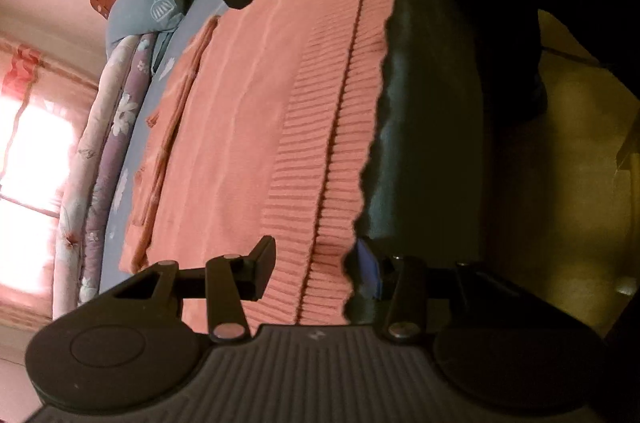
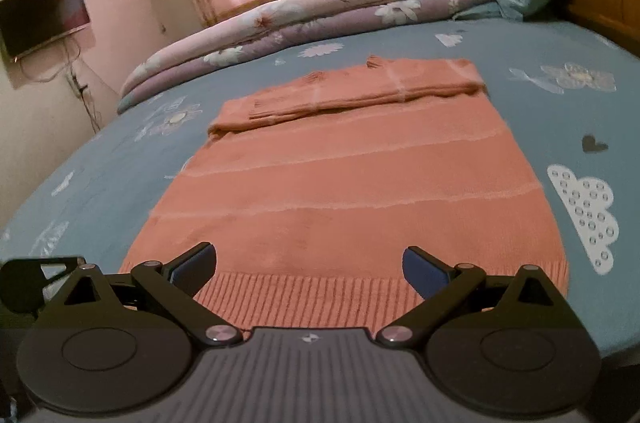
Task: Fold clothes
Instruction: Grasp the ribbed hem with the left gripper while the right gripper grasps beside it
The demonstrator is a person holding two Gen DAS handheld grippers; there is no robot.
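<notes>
A salmon-pink knitted sweater (image 2: pixel 344 183) lies flat on the blue patterned bedsheet (image 2: pixel 560 111) of a bed, its ribbed hem (image 2: pixel 312 303) at the near edge and its sleeves already folded across the far end. Its long axis runs straight away from the right hand-held gripper (image 2: pixel 310 269), from hem toward the folded sleeve band (image 2: pixel 360 91).

The right hand-held gripper hangs just above the hem with its jaws spread wide and nothing between them; the hem lies directly below and slightly ahead of it.

The left hand-held gripper (image 1: pixel 316 263), rolled onto its side, sits at the hem's corner where the knit overhangs the dark bed edge (image 1: pixel 432 103). Its jaws are about half closed and straddle the ribbed hem (image 1: pixel 320 183): one finger (image 1: pixel 262 259) rests on top of the cloth, the other, blue-padded, lies at the scalloped edge. Whether the pads already pinch the fabric is hard to say from this tilted, shadowed view; it looks as though they bracket it without a firm clamp.

The left is therefore the nearer to a grip. The coming move probably turns on both taking the hem and carrying it along the long axis toward the sleeves, so the right one needs to drop onto the hem first.
</notes>
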